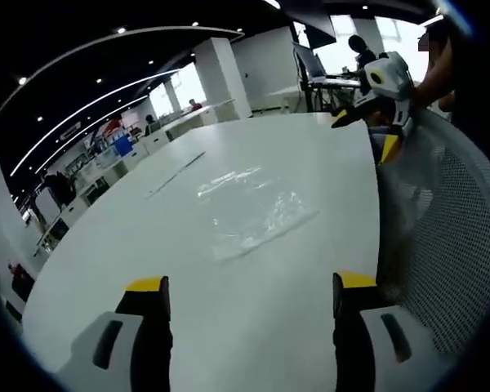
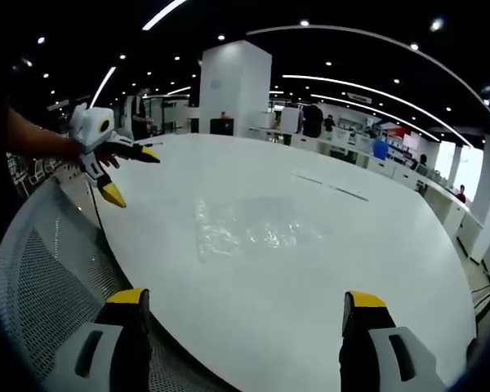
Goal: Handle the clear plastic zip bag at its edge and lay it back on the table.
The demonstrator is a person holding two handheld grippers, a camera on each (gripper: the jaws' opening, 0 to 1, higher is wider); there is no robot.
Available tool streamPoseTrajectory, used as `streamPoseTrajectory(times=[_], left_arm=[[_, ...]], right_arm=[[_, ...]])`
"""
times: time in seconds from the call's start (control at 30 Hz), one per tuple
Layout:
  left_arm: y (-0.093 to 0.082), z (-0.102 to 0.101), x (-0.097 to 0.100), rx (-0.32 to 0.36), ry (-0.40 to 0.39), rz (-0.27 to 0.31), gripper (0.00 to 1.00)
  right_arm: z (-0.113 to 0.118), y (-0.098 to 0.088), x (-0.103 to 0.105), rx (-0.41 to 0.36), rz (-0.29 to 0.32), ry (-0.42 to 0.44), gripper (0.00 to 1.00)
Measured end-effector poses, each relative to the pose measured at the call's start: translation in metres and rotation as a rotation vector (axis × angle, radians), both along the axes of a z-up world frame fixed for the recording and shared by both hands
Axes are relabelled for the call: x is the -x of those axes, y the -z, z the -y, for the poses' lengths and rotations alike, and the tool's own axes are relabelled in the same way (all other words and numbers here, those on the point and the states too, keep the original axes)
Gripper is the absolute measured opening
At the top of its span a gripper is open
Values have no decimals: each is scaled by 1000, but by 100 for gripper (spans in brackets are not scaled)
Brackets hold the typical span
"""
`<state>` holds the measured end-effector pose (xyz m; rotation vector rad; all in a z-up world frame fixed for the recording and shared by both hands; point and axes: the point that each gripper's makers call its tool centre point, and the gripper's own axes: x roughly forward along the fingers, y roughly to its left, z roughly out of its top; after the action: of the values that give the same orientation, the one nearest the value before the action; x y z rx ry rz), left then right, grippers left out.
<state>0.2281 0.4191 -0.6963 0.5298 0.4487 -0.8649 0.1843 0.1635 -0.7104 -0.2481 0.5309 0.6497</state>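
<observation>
Broad white round worktop (image 1: 229, 327) in a large dim open-plan office with ceiling light strips. Clear crinkled plastic zip bag (image 1: 249, 208) lies flat mid-worktop, ahead of both claws, touching neither. Left claw (image 1: 249, 298) open, empty. Right claw (image 2: 243, 306) open, empty. Grey mesh chair back (image 1: 449, 237) beside worktop edge. Bag's zip edge hard to make out.

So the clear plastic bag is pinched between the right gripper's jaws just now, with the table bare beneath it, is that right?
Not quite. The clear plastic bag lies flat on the white table, ahead of the right gripper, whose jaws stand open and hold nothing, as the right gripper view shows.
</observation>
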Motion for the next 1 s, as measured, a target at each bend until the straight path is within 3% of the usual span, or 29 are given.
streamPoseTrajectory(times=[1.0], left_arm=[[10, 15, -46, -162, 211, 57, 64]], right_arm=[[3, 2, -1, 7, -9, 10, 97]])
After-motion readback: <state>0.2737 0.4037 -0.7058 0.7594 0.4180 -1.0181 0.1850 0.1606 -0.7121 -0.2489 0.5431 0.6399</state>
